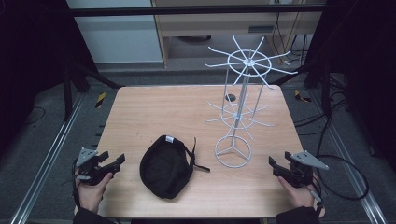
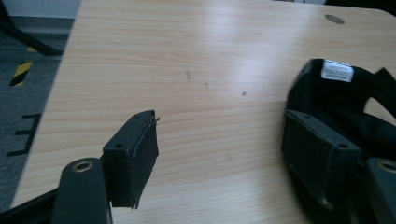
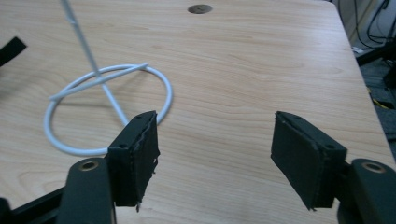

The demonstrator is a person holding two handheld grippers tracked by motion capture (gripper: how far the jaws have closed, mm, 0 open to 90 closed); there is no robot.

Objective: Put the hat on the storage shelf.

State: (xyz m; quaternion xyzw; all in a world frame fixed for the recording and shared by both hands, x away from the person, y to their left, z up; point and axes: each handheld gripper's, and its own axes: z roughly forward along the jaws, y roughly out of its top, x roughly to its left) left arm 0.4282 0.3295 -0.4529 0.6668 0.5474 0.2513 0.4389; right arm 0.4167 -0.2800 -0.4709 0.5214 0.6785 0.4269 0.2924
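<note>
From the high view, I see the black cap [image 1: 166,167] lying upside down at lower centre of the frame, its strap trailing to the right. In the left tool view the cap [image 2: 348,100] is cut off by the right edge, and my right-hand pad hides part of its near rim; a white label shows inside it at upper right. The white wire rack [image 1: 239,107] stands right of centre in the high view, its thin upper arms hard to trace against the dark background. In the right tool view I get the rack's ring base [image 3: 105,112] at left, with the post running out of the top edge.

My left hand [image 1: 91,191] sits at lower left of the high view, holding the left tool [image 1: 114,163] low over the tabletop [image 1: 154,112], pointed right toward the cap and a little apart from it. My right hand [image 1: 299,193] is at lower right; the right tool [image 1: 273,165] points left toward the rack's base, near it.

Both tools stand with jaws apart, bare tabletop between the pads in each tool view.
</note>
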